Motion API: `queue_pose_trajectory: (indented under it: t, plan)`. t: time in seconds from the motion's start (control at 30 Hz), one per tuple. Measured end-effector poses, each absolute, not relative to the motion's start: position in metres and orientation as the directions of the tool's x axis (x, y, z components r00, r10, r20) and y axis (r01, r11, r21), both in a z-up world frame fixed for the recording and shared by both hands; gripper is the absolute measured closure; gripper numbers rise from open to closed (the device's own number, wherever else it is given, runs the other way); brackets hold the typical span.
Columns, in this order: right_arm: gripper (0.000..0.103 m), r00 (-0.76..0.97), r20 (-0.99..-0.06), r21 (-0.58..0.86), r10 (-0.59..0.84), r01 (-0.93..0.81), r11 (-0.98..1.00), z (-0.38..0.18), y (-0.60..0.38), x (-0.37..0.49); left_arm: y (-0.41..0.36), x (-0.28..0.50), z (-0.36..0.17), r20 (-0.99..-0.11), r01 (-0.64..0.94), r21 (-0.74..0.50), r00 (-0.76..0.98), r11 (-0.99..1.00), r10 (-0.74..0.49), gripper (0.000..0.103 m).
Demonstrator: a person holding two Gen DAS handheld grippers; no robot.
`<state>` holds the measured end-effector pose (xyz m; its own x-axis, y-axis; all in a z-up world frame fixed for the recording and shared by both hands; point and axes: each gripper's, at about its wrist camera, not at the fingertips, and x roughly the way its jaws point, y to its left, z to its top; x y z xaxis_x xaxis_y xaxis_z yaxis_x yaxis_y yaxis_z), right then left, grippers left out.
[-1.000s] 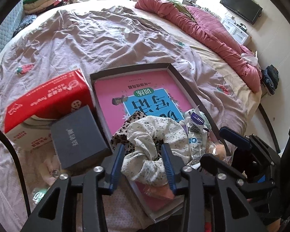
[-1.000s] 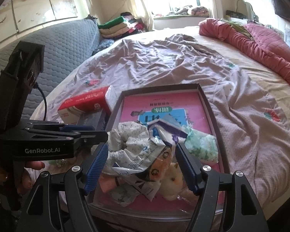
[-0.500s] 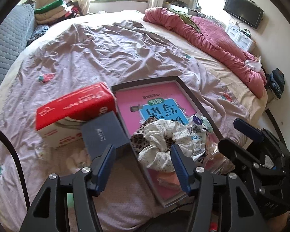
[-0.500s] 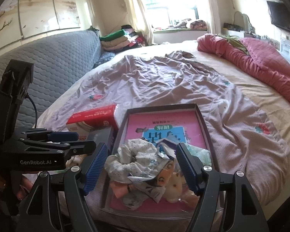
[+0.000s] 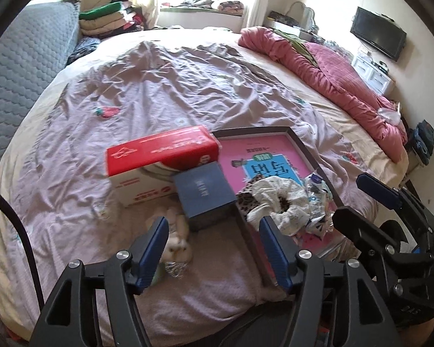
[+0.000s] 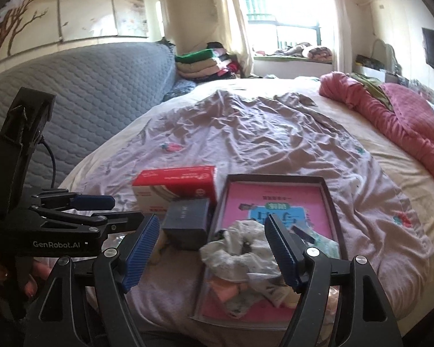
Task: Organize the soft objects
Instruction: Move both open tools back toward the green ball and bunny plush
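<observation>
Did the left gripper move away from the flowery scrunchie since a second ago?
Yes. The left gripper has pulled back and up from the flowery scrunchie, which lies in the tray. Its jaws are opening, with nothing between them.

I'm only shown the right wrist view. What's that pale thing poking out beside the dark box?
Observer: A small plush bunny, lying on the bedspread outside the tray.
Operator: Is anything holding it?
Observer: No. The left gripper hangs above it, jaws opening; the bunny lies below them, untouched.
Operator: Anything tucked under the white scrunchie?
Observer: Yes, a leopard-print one peeks out from beneath it.
</observation>
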<state>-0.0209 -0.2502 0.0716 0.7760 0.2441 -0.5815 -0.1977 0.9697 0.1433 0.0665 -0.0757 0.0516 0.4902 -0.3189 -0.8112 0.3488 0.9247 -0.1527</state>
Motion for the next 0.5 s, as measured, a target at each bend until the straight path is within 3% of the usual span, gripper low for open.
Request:
queue_pose_trajectory:
  t: [0.13, 0.27, 0.5]
  plan:
    - [0.026, 0.768, -0.585, 0.140, 0.262, -0.223, 0.965, 0.074, -0.233, -0.020, -0.058, 0.062, 0.054, -0.807, 0.324, -0.147, 0.507, 0.935, -0.303, 0.036]
    - [0.026, 0.754, -0.600, 0.116, 0.266, -0.247, 0.962, 0.074, -0.214, -0.021, -0.037, 0.058, 0.056, -0.804, 0.291, -0.150, 0.521, 0.945, -0.288, 0.026]
    - [0.026, 0.704, -0.651, 0.090, 0.283, -0.299, 0.950, 0.059, -0.180, -0.018, 0.008, 0.059, 0.049, -0.809, 0.212, -0.161, 0.531, 0.964, -0.252, 0.025]
